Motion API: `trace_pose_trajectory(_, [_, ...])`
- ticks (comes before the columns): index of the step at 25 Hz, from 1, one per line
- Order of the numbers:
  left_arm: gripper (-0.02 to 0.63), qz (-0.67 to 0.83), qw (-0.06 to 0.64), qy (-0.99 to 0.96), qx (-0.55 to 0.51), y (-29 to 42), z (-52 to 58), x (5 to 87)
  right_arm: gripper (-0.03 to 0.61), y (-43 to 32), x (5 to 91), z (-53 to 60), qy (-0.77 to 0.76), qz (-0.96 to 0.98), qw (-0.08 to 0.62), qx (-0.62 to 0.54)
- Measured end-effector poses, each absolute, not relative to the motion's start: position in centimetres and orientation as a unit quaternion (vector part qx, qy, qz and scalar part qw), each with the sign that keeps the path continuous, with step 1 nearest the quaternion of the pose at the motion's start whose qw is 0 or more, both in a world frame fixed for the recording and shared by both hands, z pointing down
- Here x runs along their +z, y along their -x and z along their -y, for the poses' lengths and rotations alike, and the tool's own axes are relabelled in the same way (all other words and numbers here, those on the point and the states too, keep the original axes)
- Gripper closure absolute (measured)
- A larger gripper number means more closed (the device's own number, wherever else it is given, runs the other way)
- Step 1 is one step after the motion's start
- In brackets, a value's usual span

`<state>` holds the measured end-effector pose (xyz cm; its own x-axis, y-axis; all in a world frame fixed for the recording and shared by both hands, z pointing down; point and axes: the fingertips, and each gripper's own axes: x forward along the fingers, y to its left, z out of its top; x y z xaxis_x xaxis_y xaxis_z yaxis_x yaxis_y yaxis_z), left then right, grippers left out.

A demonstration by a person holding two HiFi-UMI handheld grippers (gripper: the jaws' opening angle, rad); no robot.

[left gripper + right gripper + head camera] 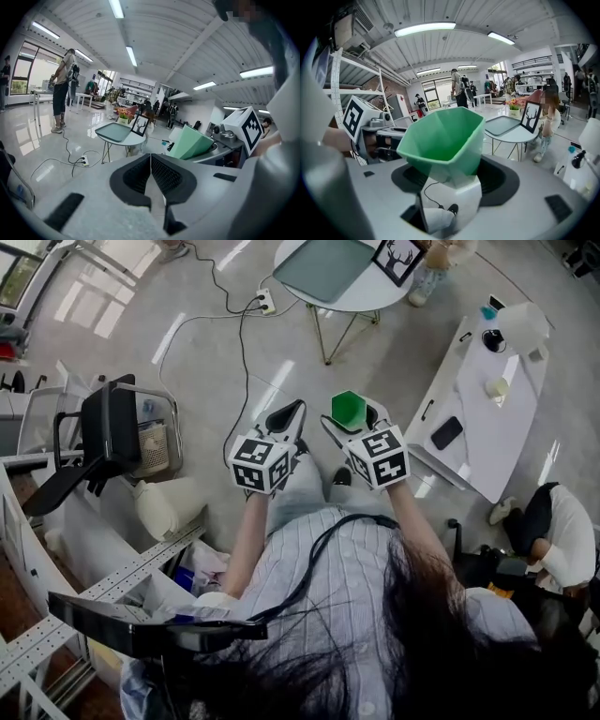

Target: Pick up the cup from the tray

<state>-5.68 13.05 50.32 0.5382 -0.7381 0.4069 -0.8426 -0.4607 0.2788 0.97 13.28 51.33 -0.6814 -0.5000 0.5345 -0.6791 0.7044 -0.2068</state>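
Plainly, the right gripper (pixel 354 418) has its jaws clamped on the lower part of a faceted green cup (pixel 348 406), one dark pad on either side. In the right gripper view the cup's mouth opens toward the camera. The left gripper (pixel 289 415), just beside the cup at 9 o'clock, has its jaws pressed together with nothing between them. Both are held above the glossy floor (pixel 187 343). At 12 o'clock in the head view, well apart from the cup, a teal tray (pixel 325 266) lies on a round white table (pixel 370 298). A framed deer picture (pixel 397 257) stands at the tray's 3 o'clock. A long white table (pixel 487 427) stands at 2 o'clock.
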Motion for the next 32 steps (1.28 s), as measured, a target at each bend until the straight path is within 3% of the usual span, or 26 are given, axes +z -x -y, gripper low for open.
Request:
trace_pose_trajectory(12, [0.597,0.461,0.217,-0.851,0.129,0.9,-16.9,50.3,0.261,-6.1,52.0,-17.2,-0.332,0.893,0.224,0.205])
trace_pose_trajectory(32, [0.597,0.467,0.204,-0.851,0.127,1.6,-18.4,49.4,0.261,-5.0,51.4,-18.6,-0.316,0.900,0.224,0.197])
